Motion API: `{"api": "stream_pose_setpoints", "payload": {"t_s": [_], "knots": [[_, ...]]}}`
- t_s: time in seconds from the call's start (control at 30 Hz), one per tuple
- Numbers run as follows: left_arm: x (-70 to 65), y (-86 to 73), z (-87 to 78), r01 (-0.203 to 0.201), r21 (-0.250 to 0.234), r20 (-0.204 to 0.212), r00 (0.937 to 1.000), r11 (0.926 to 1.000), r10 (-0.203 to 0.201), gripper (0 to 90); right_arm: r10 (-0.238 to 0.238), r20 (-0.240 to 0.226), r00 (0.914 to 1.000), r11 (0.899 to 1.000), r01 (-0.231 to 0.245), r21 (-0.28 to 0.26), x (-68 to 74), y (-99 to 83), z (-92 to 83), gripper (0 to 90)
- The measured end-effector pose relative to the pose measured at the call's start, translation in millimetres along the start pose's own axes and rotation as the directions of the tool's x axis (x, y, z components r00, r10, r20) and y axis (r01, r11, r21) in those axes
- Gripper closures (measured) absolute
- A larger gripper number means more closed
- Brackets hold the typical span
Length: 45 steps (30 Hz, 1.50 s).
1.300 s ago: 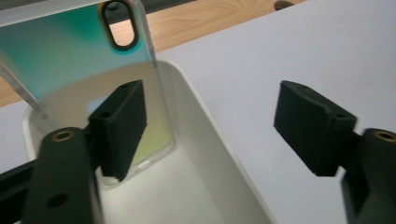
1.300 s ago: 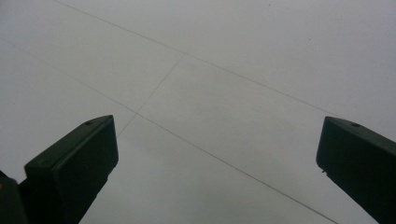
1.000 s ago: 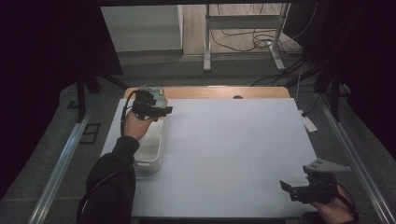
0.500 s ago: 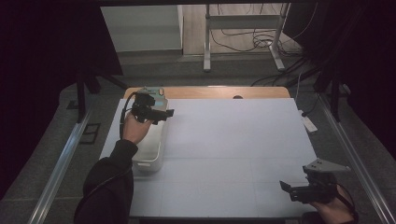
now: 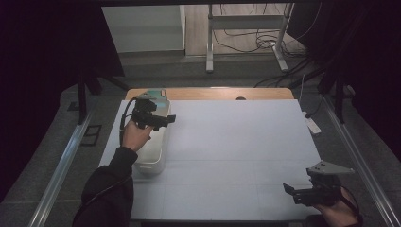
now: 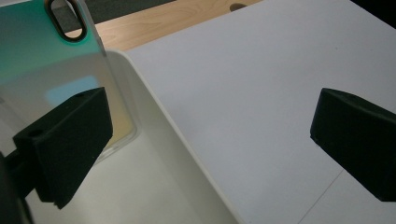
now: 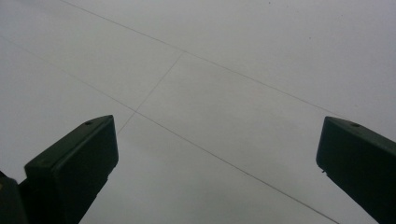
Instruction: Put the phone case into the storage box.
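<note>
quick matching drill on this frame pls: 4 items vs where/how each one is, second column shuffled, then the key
Items:
1. phone case
2. white bin
3. left gripper
4. right gripper

Places or states:
A. open over bare white table, near right corner
B. stands tilted inside the bin at its far end, teal fading to clear
C. open above the bin, jaws just opened, nothing between them
D. sits on the left side of the white table

Pairs: 1-B, 2-D, 3-C, 4-A

text: none legible | labels: none | brands: none | numbers: none
</note>
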<state>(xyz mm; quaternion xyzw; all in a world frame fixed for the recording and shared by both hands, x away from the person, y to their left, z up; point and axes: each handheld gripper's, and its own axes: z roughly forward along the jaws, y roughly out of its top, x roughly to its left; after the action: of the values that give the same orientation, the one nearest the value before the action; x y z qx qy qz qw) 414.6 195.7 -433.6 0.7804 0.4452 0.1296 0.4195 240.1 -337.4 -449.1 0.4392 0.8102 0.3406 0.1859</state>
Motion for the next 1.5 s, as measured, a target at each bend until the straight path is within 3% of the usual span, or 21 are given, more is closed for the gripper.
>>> {"api": "stream_pose_setpoints", "payload": {"t_s": [0.33,1.5], "knots": [[-7.5,-8.2,-4.5,-0.029,-0.002,0.006,0.9996,0.9996,0.029,0.0,0.000,0.001,1.0000,1.000,0.000,0.002,0.3,0.0,0.0,0.0],[-26.6,-34.1,-37.1,-0.035,-0.056,0.011,0.9993,0.9978,0.035,0.0,0.001,-0.002,1.0000,1.000,-0.001,0.000,0.4,-0.2,-0.9,0.0]]}}
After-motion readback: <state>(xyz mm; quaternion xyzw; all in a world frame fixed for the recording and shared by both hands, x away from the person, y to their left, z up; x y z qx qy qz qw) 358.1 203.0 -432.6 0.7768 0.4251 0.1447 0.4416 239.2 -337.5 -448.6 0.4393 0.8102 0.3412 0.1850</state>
